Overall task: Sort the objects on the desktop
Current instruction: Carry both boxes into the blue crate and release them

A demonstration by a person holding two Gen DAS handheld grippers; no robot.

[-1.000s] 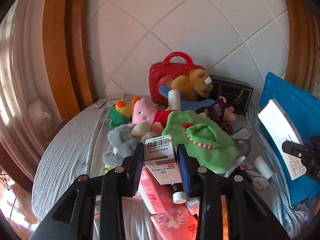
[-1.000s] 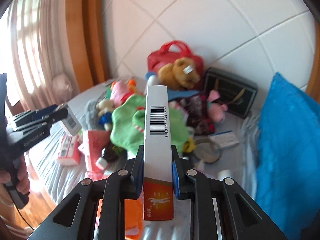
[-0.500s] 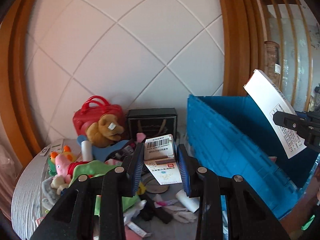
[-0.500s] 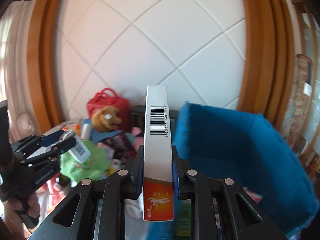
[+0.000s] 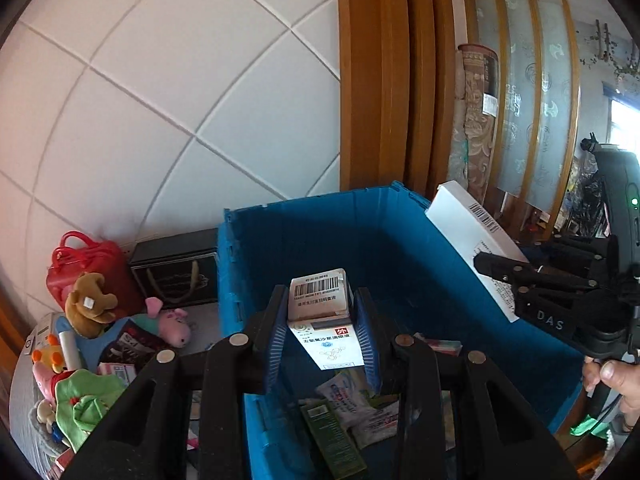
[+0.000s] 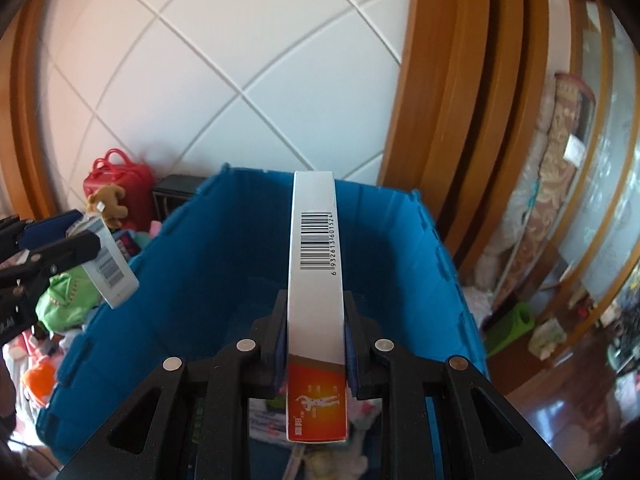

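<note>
My left gripper (image 5: 322, 320) is shut on a small white medicine box (image 5: 320, 304) with a barcode, held over the open blue crate (image 5: 400, 248). My right gripper (image 6: 316, 340) is shut on a long white box (image 6: 316, 248) with an orange end, also above the blue crate (image 6: 224, 248). Each gripper shows in the other's view: the right gripper (image 5: 500, 270) with its long box (image 5: 472, 232) at the crate's right rim, the left gripper (image 6: 86, 240) with its small box (image 6: 110, 268) at the left rim. Several packets (image 5: 352, 400) lie on the crate floor.
Left of the crate, the table holds a red bag (image 5: 88, 264), a brown teddy (image 5: 90, 304), a pink pig toy (image 5: 170, 324), a green plush (image 5: 86, 404) and a black box (image 5: 176, 276). A tiled wall and wooden frame stand behind. A hand (image 5: 612, 380) grips the right tool.
Both grippers swung from over the toy pile on the table to the right and upward, and now hang over the blue crate, each with its box still held.
</note>
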